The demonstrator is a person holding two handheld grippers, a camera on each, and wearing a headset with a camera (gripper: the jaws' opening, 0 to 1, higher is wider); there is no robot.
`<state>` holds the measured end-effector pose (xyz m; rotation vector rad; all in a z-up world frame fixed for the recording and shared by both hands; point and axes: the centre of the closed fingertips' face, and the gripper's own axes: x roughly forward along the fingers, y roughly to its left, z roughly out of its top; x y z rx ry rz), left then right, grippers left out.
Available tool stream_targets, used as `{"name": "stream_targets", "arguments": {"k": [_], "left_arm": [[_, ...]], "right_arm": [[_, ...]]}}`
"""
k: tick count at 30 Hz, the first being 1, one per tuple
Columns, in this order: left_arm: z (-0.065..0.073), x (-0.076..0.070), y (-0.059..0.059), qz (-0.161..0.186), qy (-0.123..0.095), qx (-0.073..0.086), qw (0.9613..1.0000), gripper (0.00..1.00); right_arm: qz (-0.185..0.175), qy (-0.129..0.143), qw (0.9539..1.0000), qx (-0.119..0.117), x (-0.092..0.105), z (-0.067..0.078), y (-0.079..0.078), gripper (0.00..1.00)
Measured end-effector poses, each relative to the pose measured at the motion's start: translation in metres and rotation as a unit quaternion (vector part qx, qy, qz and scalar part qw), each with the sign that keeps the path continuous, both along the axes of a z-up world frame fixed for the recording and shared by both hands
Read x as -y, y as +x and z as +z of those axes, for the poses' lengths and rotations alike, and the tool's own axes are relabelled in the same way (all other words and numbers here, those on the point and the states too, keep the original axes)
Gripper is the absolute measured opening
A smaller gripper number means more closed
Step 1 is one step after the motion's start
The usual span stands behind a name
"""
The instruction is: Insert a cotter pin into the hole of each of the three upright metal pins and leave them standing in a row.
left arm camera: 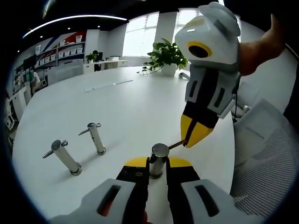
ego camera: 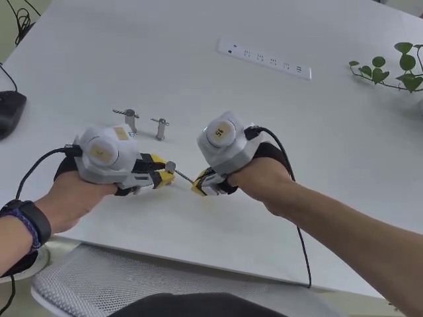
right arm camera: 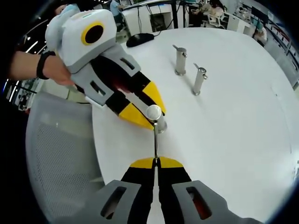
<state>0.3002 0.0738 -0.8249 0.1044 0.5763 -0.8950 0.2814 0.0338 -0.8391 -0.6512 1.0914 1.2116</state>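
My left gripper (left arm camera: 158,162) (ego camera: 163,173) is shut on a short metal pin (left arm camera: 158,159) (ego camera: 170,168) (right arm camera: 155,116), lifted just above the white table (ego camera: 231,99). My right gripper (right arm camera: 155,162) (ego camera: 200,185) (left arm camera: 190,141) is shut on a thin cotter pin (right arm camera: 155,140) (ego camera: 184,176) (left arm camera: 175,144) whose tip meets the side of that metal pin near its head. Two other metal pins (ego camera: 131,120) (ego camera: 160,128) (left arm camera: 66,158) (left arm camera: 96,138) (right arm camera: 180,60) (right arm camera: 199,80) stand upright on the table, each with a cotter pin through its top.
A white power strip (ego camera: 264,59) lies at the far side of the table, a green plant (ego camera: 393,71) at the far right. A grey mesh chair (ego camera: 132,284) sits below the table's near edge. A black object (ego camera: 8,109) rests at the left edge.
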Motion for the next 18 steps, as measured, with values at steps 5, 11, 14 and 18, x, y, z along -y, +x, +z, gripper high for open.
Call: {"name": "stream_targets", "arguments": {"k": [5,11,14,18], "left_arm": [[-0.0006,0.0001,-0.0003,-0.002,0.002,0.001,1.0000,0.12],[-0.0008,0.0010,-0.0009,-0.005,0.005,0.002,1.0000,0.12],[-0.0010,0.0012,-0.0008,-0.007,0.007,0.004,0.9999,0.12],[-0.0010,0.0021,-0.0009,-0.010,0.010,0.006,0.9999,0.12]], "right_arm": [[0.000,0.002,1.0000,-0.001,-0.0021,0.0019,-0.0007,0.02],[0.000,0.000,1.0000,-0.002,-0.0040,0.0018,-0.0002,0.02],[0.001,-0.001,1.0000,-0.003,-0.0043,0.0027,0.0004,0.02],[0.003,-0.002,1.0000,-0.003,-0.0051,0.0037,0.0006,0.02]]}}
